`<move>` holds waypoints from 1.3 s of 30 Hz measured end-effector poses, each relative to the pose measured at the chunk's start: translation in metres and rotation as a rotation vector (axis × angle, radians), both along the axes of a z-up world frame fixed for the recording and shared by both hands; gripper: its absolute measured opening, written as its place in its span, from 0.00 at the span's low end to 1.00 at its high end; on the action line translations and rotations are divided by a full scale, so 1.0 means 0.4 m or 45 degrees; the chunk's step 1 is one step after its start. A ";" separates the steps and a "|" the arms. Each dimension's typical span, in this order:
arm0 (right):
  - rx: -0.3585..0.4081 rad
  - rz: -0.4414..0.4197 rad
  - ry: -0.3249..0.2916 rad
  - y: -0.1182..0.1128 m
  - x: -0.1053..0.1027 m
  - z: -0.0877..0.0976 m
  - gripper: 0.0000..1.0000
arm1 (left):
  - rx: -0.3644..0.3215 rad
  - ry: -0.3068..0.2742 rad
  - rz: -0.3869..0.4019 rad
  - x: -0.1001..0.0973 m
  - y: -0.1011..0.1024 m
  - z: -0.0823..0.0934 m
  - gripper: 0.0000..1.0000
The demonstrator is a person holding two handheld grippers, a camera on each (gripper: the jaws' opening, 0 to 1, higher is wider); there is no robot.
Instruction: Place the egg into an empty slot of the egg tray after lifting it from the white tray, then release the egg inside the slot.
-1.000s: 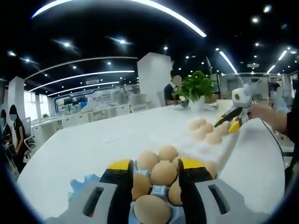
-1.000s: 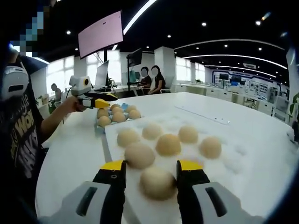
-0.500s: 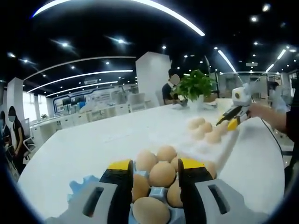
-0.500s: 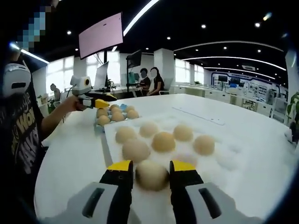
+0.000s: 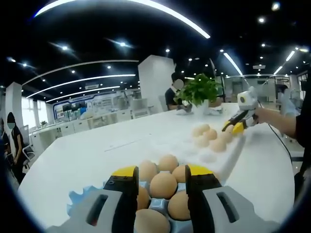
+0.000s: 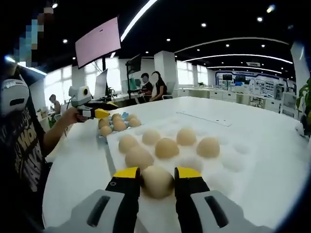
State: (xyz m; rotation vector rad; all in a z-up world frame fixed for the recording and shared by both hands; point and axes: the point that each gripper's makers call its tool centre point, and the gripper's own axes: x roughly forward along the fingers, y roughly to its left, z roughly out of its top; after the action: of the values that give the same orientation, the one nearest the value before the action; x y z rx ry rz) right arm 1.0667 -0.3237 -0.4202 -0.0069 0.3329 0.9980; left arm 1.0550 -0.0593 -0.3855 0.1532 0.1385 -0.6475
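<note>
Over the white tray [image 6: 233, 170], right gripper [image 6: 158, 175] clenched on an egg [image 6: 157, 181]; pickup step. Left gripper [image 5: 162, 174] released above egg tray [image 5: 82, 199]. Next, probably needed: lift, carry across.

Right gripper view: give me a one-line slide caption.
Right hand-held gripper shut on an egg at the near edge of the white tray, five eggs beyond.

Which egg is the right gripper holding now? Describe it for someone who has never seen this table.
Find the white tray on the white table, with brown eggs lying on it. The held egg is at the tray's edge nearest the right gripper. Unlike its neighbours, it sits between two yellow-tipped jaws, which touch both its sides.
</note>
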 end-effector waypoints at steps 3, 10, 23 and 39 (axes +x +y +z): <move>0.058 -0.035 -0.004 -0.003 0.006 0.027 0.29 | 0.007 0.006 -0.013 0.000 -0.014 -0.006 0.39; 0.149 -0.086 -0.020 0.001 0.012 0.078 0.29 | 0.000 -0.003 -0.073 -0.008 -0.067 -0.003 0.39; 0.211 -0.082 -0.038 0.075 0.019 0.125 0.29 | 0.011 -0.016 -0.150 -0.018 -0.132 -0.015 0.39; 0.257 -0.034 -0.066 0.152 0.032 0.174 0.29 | 0.031 -0.031 -0.189 -0.027 -0.179 -0.021 0.40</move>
State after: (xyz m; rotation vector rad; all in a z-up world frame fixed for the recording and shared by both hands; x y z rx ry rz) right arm 1.0796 -0.2629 -0.3508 0.1543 0.1830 0.9993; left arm 1.0441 -0.1310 -0.3937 0.1958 0.1123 -0.7915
